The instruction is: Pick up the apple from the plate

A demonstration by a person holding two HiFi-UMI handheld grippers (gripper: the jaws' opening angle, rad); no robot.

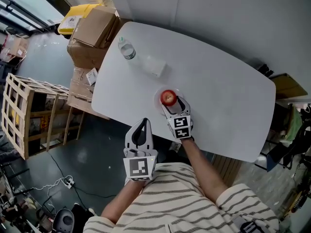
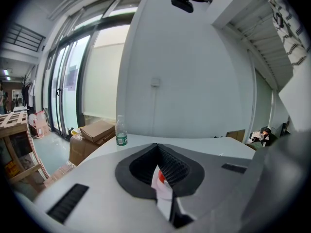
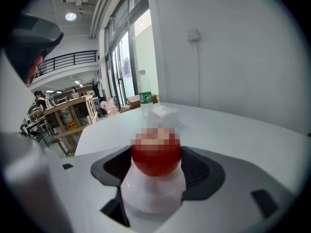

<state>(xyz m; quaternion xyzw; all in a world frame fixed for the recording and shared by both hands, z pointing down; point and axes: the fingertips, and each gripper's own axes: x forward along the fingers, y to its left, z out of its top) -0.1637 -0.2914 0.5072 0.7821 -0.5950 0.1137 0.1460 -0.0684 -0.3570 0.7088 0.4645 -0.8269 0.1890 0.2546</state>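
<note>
A red apple [image 1: 168,97] sits on a small white plate [image 1: 161,104] near the front middle of the white table [image 1: 223,96]. My right gripper [image 1: 174,103] is open just behind the apple, its jaws reaching along both sides. In the right gripper view the apple [image 3: 156,157] fills the gap between the dark pads [image 3: 200,171], on the plate [image 3: 153,193]. My left gripper [image 1: 144,121] hangs shut and empty off the table's front edge, close to the body. Through its narrow slit, the left gripper view shows the apple [image 2: 162,176].
A plastic water bottle [image 1: 126,47] and a clear wrapped packet [image 1: 154,65] stand at the table's far left. Cardboard boxes [image 1: 92,30] and a wooden crate [image 1: 24,110] are on the floor left of the table. A grey wall runs behind it.
</note>
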